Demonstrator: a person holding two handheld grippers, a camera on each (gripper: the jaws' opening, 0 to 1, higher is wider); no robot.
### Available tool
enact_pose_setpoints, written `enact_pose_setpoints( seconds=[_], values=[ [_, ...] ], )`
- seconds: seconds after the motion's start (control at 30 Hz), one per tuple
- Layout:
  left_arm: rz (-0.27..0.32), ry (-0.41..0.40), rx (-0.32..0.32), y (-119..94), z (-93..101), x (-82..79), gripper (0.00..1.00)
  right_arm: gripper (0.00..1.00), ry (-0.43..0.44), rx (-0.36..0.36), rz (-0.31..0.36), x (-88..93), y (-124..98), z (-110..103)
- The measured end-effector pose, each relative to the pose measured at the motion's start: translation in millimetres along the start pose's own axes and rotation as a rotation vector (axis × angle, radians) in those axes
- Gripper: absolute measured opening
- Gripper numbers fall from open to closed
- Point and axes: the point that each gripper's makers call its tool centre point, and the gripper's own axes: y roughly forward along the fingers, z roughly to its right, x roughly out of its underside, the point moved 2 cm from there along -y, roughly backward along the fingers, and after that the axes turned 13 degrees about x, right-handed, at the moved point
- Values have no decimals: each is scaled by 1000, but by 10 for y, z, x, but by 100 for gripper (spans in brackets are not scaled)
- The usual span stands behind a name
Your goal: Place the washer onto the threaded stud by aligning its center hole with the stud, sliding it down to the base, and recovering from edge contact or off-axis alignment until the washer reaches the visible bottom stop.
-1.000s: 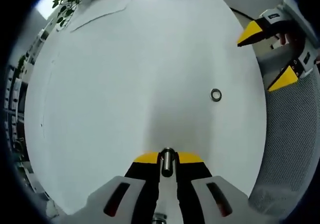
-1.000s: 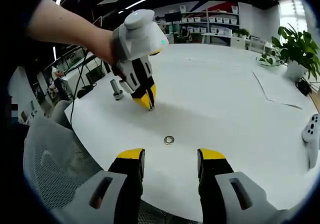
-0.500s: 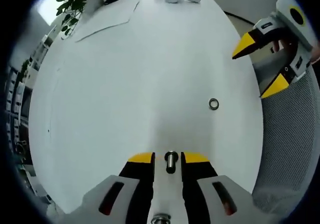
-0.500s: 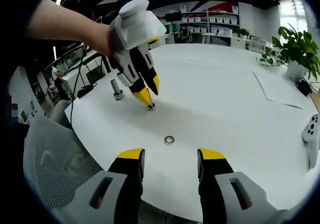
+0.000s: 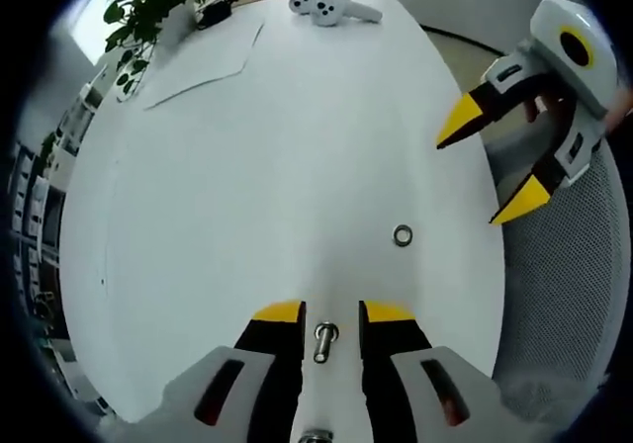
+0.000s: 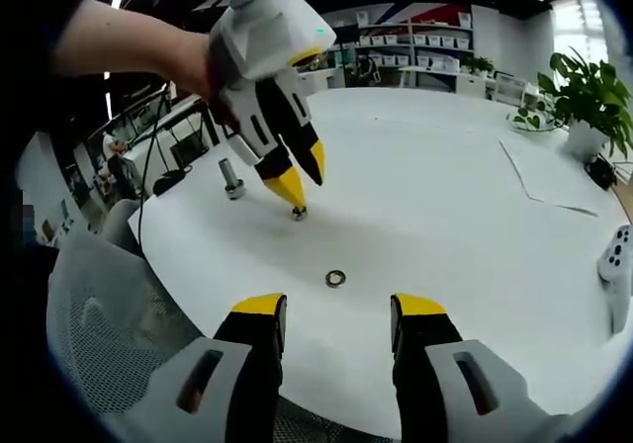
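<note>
A small threaded stud (image 6: 299,212) stands upright on the white table (image 6: 445,186). My left gripper (image 6: 300,178) hangs just above it, jaws open and apart from it. In the left gripper view the stud (image 5: 323,339) shows between the open fingers of the left gripper (image 5: 331,312). The metal washer (image 6: 335,279) lies flat on the table, just ahead of my right gripper (image 6: 339,307), which is open with nothing between its fingers. From the left gripper view the washer (image 5: 403,234) lies to the right, below the open right gripper (image 5: 492,161).
A larger bolt (image 6: 230,178) stands left of the stud. A potted plant (image 6: 588,97), a sheet of paper (image 5: 203,52) and a white game controller (image 5: 326,6) sit at the far side. A grey mesh chair (image 5: 564,305) is at the near table edge.
My left gripper was shut on the stud, then opened and rose off it; the stud stays standing on the table. The right gripper and washer have not moved.
</note>
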Motion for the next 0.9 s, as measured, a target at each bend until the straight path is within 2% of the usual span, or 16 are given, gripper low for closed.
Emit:
enact_pose_setpoints(
  seconds=[0.33, 0.63, 0.9],
  values=[
    [-16, 59, 37, 170, 163, -212, 20, 45, 13, 2, 9, -20, -9, 7],
    [-37, 78, 64, 290, 273, -277, 22, 44, 8, 3, -4, 4, 1, 4],
    [-65, 111, 101, 496, 407, -341, 22, 44, 12, 8, -5, 4, -4, 15]
  ],
)
